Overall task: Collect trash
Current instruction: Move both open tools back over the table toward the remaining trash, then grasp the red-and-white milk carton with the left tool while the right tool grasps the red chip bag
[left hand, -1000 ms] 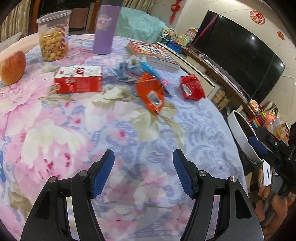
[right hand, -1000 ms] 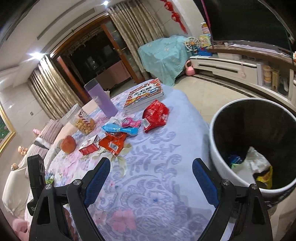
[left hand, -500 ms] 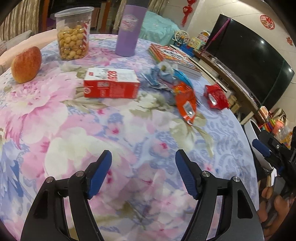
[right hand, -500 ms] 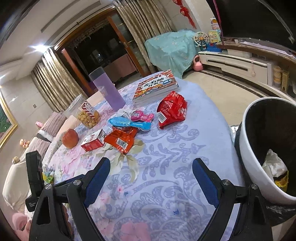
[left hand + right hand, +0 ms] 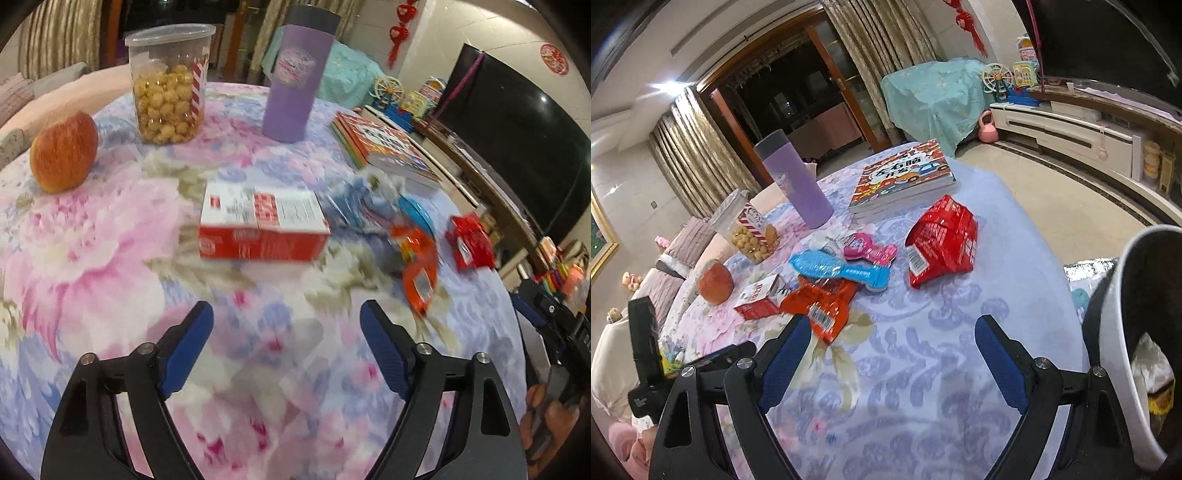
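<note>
On the floral tablecloth point(image 5: 92, 258) lie a red and white carton point(image 5: 262, 225), an orange wrapper point(image 5: 419, 273), a blue wrapper point(image 5: 842, 269), a pink wrapper point(image 5: 868, 251) and a red bag point(image 5: 942, 240). My left gripper point(image 5: 286, 347) is open and empty, just short of the carton. My right gripper point(image 5: 890, 365) is open and empty over the table, short of the orange wrapper point(image 5: 820, 302). A white bin point(image 5: 1137, 332) with trash inside stands at the right, off the table's edge.
An apple point(image 5: 64, 151), a jar of snacks point(image 5: 168, 85), a purple tumbler point(image 5: 295, 74) and a stack of books point(image 5: 388, 147) stand at the table's far side. A TV point(image 5: 517, 140) and a cabinet are to the right.
My left gripper has swung left and closer to the carton. My right gripper has turned from the bin toward the wrappers on the table. Both stayed open.
</note>
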The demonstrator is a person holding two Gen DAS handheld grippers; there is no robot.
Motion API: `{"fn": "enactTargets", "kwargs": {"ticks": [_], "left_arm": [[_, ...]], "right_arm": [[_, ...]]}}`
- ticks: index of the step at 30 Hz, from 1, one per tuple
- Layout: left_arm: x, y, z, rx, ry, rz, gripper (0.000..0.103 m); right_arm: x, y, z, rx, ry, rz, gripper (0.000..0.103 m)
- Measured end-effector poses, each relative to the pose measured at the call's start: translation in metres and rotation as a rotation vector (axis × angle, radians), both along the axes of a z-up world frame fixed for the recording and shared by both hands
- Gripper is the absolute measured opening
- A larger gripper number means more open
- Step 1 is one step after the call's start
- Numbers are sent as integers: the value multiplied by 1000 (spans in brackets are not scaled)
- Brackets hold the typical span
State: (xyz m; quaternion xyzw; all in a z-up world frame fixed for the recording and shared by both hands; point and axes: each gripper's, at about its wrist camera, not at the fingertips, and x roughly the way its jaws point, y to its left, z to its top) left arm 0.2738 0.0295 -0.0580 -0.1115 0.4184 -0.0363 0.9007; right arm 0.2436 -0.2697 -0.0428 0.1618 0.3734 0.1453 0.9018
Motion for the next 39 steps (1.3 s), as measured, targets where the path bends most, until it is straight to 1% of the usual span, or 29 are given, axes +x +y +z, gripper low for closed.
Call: {"fn": "enactTargets", "kwargs": {"ticks": [5, 8, 15, 17, 20, 21, 22, 23, 24, 25, 26, 27, 28, 30, 33, 35, 37, 39], "left_arm": [[17, 1, 5, 26, -22, 17, 85], [22, 7, 5, 51, -17, 14, 86], [26, 31, -3, 23, -13, -80, 87], [31, 30, -6, 23, -18, -111, 87], [36, 20, -10, 26, -2, -154, 87], [34, 16, -10, 37, -9, -172, 87], [30, 10, -7, 54, -28, -197, 87], [26, 6, -5, 61, -43, -216, 87], [22, 2, -3, 61, -54, -238, 87], [19, -2, -1, 51, -59, -262, 87], [16, -6, -1, 36, -57, -281, 87], [12, -10, 0, 20, -54, -303, 87], [6, -14, 1, 12, -57, -323, 87], [-2, -17, 5, 36, -72, -318, 87], [-3, -5, 9, 45, -81, -270, 87], [3, 5, 7, 62, -73, -232, 87], [16, 16, 4, 77, -48, -203, 88], [27, 20, 0, 79, -30, -209, 88]], "right_arm": [[22, -3, -4, -3, 12, -10, 92], [35, -5, -4, -9, 14, -13, 92], [60, -4, -11, -24, 35, -7, 92], [64, -4, -14, -33, 40, -16, 91], [68, -6, -19, -38, 45, -38, 89], [68, -7, -21, -41, 45, -43, 83], [69, -7, -22, -47, 47, -45, 72], [69, -7, -23, -56, 53, -47, 65], [69, -7, -24, -61, 57, -50, 52], [69, -8, -24, -67, 59, -56, 42], [69, -8, -24, -70, 59, -60, 38], [68, -9, -25, -71, 59, -66, 30], [67, -10, -24, -70, 57, -70, 19], [64, -9, -23, -65, 51, -68, 17], [56, -7, -20, -56, 35, -51, 16], [50, -5, -17, -53, 27, -43, 16], [45, -6, -14, -46, 20, -41, 16], [41, -7, -12, -35, 14, -38, 16]]}}
